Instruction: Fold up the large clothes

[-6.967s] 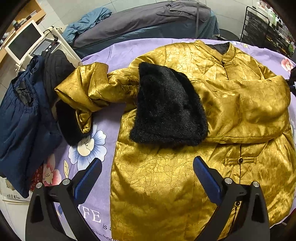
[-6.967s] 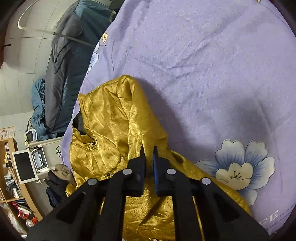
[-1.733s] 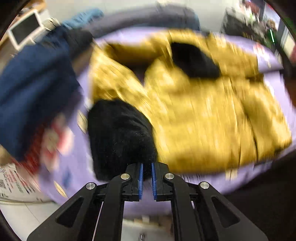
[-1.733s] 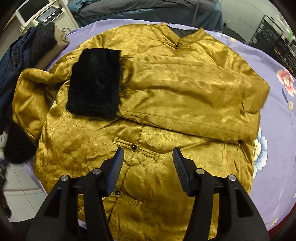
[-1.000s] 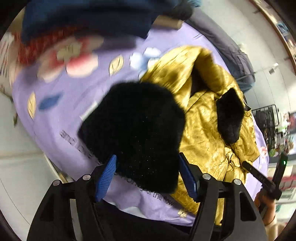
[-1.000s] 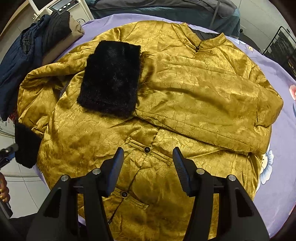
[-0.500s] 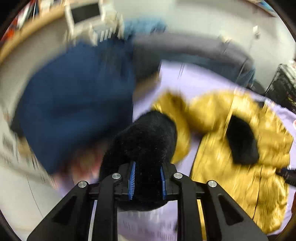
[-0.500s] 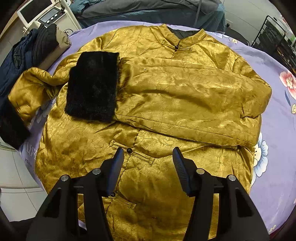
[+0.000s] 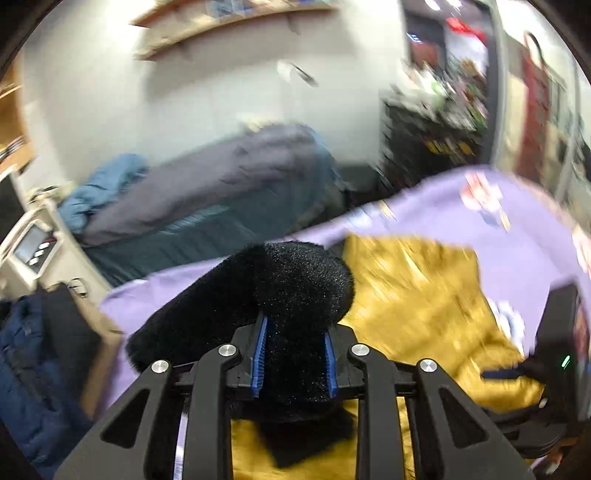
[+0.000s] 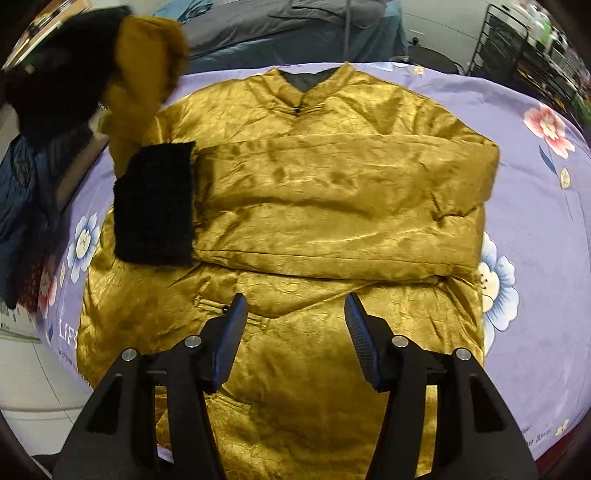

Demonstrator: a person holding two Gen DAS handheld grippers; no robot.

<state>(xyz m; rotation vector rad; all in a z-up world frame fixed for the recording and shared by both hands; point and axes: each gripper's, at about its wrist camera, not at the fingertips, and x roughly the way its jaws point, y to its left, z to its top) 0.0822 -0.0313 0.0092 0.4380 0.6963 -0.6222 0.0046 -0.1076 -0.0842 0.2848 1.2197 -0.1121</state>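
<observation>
A gold satin jacket (image 10: pixel 332 206) lies face up on the purple floral sheet (image 10: pixel 535 221). One sleeve is folded across the chest, its black fur cuff (image 10: pixel 155 206) at the left. My left gripper (image 9: pixel 293 354) is shut on the other sleeve's black fur cuff (image 9: pixel 280 291) and holds it raised; in the right wrist view that lifted cuff (image 10: pixel 62 74) and gold sleeve (image 10: pixel 144 55) hang at the upper left. My right gripper (image 10: pixel 295 336) is open and empty above the jacket's lower front. The left wrist view is blurred.
A navy garment (image 10: pixel 22 206) lies at the sheet's left edge. A grey and teal coat (image 10: pixel 295 26) lies behind the bed. A black wire rack (image 10: pixel 524 44) stands at the back right. A white device with a screen (image 9: pixel 33 247) stands at the left.
My left gripper has lifted the fur cuff and its sleeve up off the sheet's left edge. My right gripper has stayed open over the jacket's lower front.
</observation>
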